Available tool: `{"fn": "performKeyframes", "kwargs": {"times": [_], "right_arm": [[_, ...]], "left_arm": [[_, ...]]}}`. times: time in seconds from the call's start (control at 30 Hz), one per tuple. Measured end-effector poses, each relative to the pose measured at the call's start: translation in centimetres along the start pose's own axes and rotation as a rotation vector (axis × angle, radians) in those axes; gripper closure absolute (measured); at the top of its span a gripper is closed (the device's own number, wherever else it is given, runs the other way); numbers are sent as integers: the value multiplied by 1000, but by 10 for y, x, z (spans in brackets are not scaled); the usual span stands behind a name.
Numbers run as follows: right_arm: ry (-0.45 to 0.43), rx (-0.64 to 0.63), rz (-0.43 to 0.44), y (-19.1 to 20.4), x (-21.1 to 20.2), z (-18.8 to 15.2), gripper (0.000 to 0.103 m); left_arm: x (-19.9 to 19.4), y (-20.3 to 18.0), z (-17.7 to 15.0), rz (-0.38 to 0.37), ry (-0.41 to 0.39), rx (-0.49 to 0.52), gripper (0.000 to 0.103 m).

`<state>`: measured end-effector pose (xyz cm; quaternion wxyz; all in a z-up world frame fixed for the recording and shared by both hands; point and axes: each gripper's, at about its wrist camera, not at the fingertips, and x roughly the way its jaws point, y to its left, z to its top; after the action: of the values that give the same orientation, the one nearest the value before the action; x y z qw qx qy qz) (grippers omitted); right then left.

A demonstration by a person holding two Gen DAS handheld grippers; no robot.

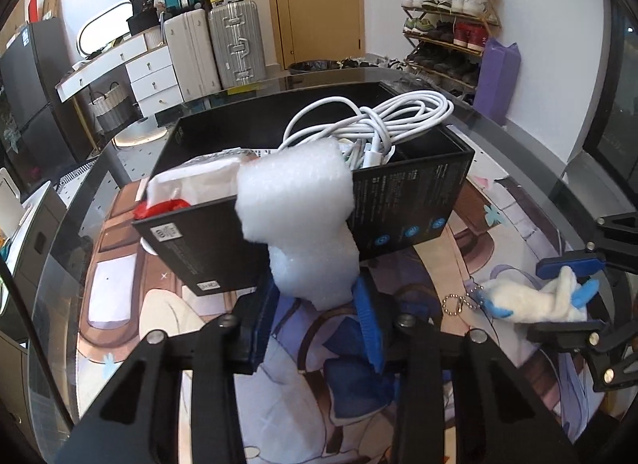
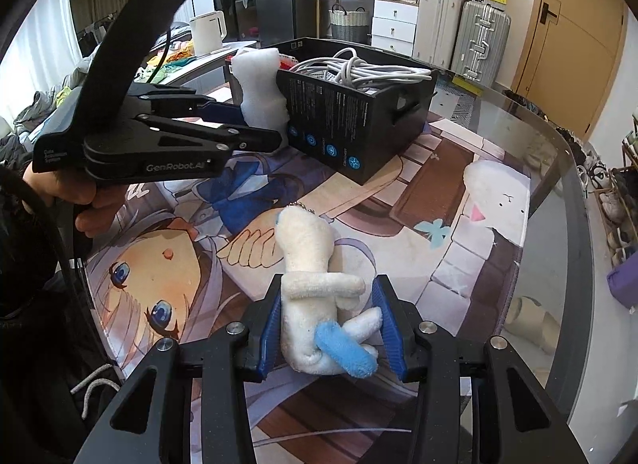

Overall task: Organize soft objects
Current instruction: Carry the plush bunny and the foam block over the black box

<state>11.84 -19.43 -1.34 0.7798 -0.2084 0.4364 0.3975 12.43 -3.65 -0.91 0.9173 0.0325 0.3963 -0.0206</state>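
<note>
The glass-topped surface carries a printed mat, and on it stands a black box holding coiled white cables. Only the left wrist view shows a white bag with a red patch in the box's near end. A white foam strip drapes over the box's front wall, its lower end clamped in the left tool. The right tool is clamped on a white plush toy lying on the mat, though its far pad seems barely touching
</note>
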Motion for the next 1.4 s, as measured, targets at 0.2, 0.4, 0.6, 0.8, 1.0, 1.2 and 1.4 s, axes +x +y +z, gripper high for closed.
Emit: {"fn": "performKeyframes", "kwargs": {"times": [0.2,0.4,0.6,0.8,1.0,1.2,1.4], "right_arm": [[-14,-8,3,5,0,3,59],[-41,-17,10,10,-6,7,59],[-75,-17,8,12,-11,11,59],[-122,-12,-4,12,-17,19,59],[-174,-3,-36,14,-25,28,59],[-221,15,-68,14,-29,38,59],[-258,28,-91,16,-31,51,59]], "left_arm": [[-14,11,-4,-15,-25,-22,67],[-31,19,-9,-21,-60,-32,67],[-42,26,-16,-23,-79,-43,67],[-47,33,-14,-22,-92,-61,67],[-52,32,-9,-27,-115,-59,67],[-58,34,-3,-27,-134,-54,67],[-63,38,1,-29,-149,-58,67]]}}
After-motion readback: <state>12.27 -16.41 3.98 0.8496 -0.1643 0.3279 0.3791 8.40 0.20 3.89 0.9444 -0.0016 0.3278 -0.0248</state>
